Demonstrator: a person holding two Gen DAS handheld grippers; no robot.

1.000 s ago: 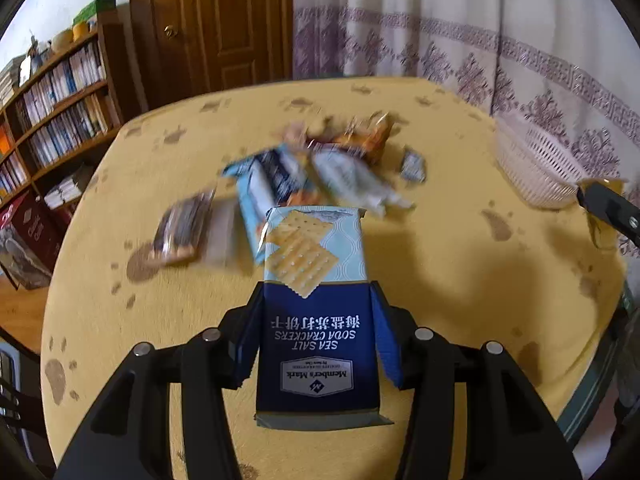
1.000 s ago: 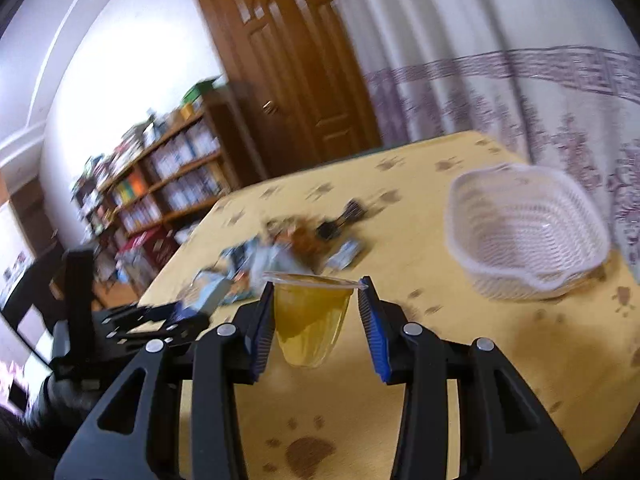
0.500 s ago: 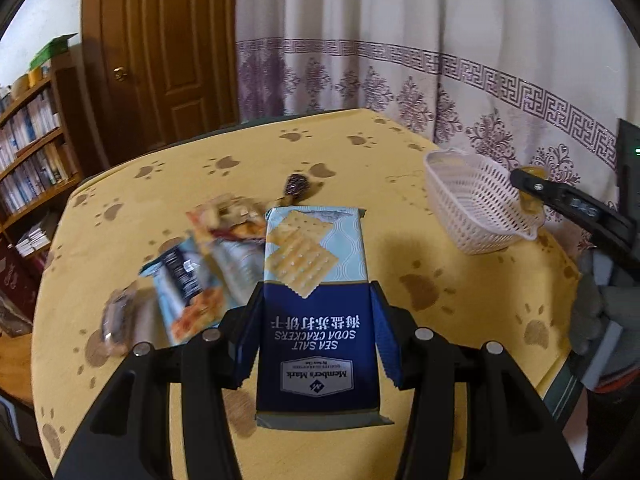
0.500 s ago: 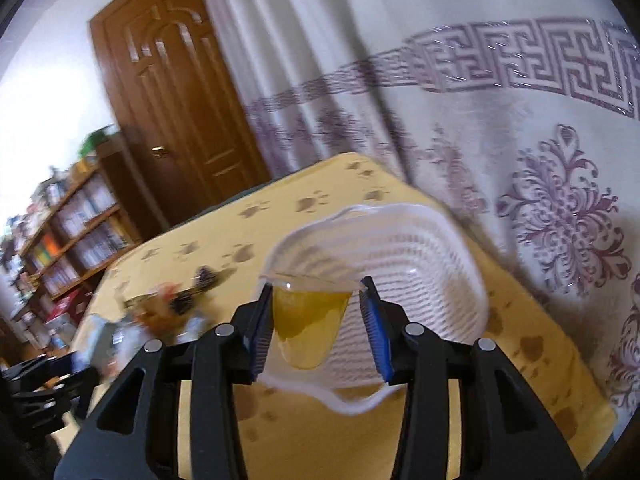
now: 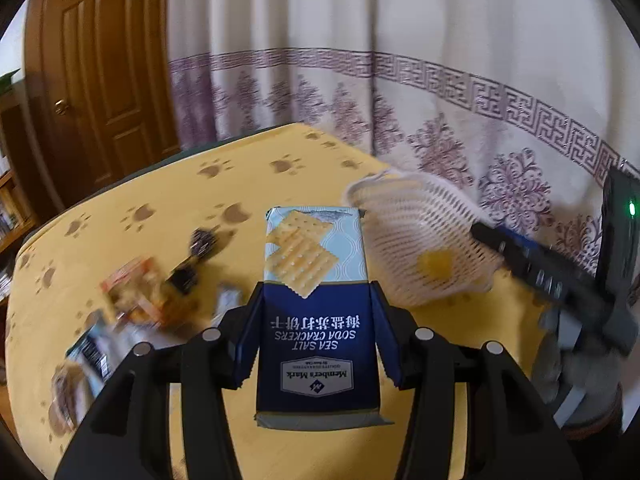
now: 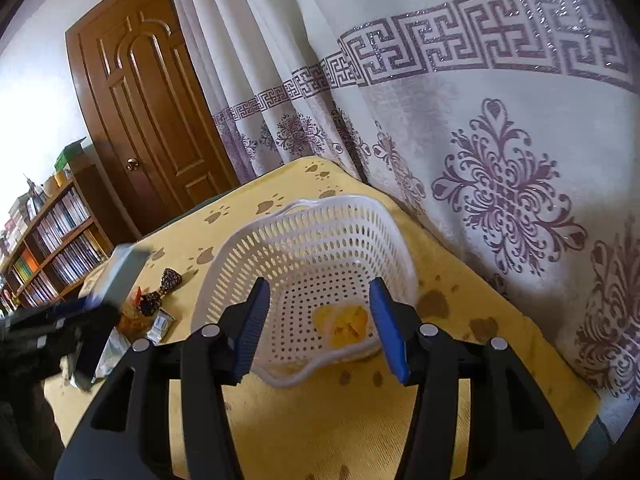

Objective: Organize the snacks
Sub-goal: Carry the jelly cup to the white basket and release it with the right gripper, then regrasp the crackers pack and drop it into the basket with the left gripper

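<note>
My left gripper (image 5: 316, 332) is shut on a blue and pale pack of soda crackers (image 5: 314, 280), held above the yellow table just left of the white basket (image 5: 404, 216). My right gripper (image 6: 322, 324) hangs over the white basket (image 6: 280, 240) with its jaws opening and nothing between them. A yellow jelly cup (image 6: 342, 324) lies on the basket floor below them; it shows through the mesh as the jelly cup (image 5: 434, 264) in the left wrist view. The right gripper (image 5: 532, 264) reaches over the basket rim there. The cracker pack (image 6: 116, 280) shows at the left of the right wrist view.
Several loose snack packets (image 5: 144, 292) lie blurred on the left of the yellow paw-print tablecloth (image 5: 168, 192). A patterned curtain (image 6: 500, 180) hangs right behind the basket. A wooden door (image 6: 148, 112) and a bookshelf (image 6: 52, 248) stand beyond the table.
The right gripper swung over the basket, its jaws widened and the jelly cup dropped in. The left gripper carried the cracker pack from over the snack pile rightward to the basket.
</note>
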